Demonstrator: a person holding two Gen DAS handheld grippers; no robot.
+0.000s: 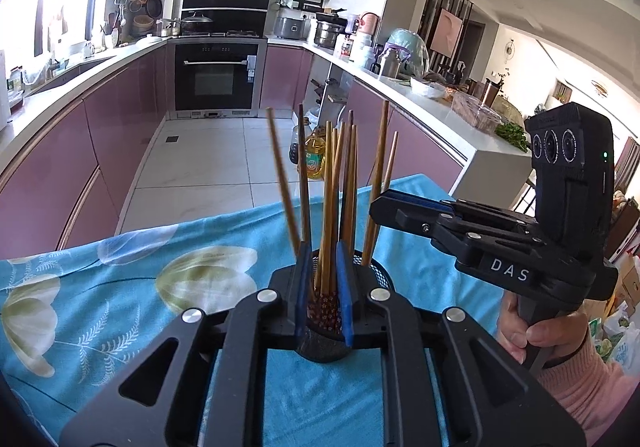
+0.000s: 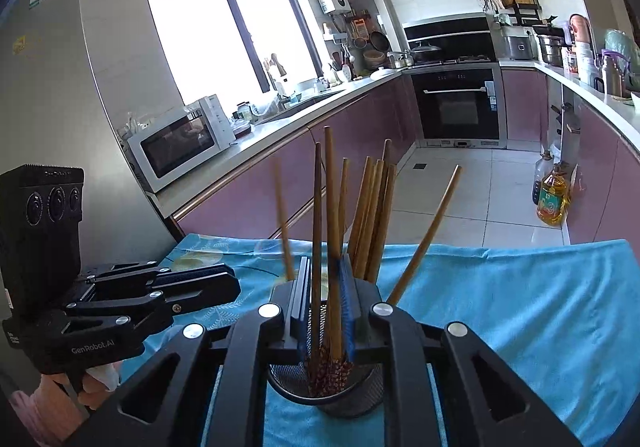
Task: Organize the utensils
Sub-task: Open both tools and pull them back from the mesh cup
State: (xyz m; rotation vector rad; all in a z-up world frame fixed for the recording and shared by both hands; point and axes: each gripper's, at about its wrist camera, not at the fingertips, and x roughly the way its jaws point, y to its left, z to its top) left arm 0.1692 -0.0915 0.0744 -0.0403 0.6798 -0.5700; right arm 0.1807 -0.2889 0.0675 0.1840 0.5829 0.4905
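Here, right gripper (image 2: 325, 311) clamps two brown wooden chopsticks (image 2: 327, 247) over the black mesh holder (image 2: 352, 403); lower vertically before releasing, left gripper (image 1: 324, 291) jaws apart.

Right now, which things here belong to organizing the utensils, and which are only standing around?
For the job:
- chopsticks
- mesh holder
- left tool
- right tool

Just standing around:
- microwave
- oil bottle
- oven
- blue tablecloth
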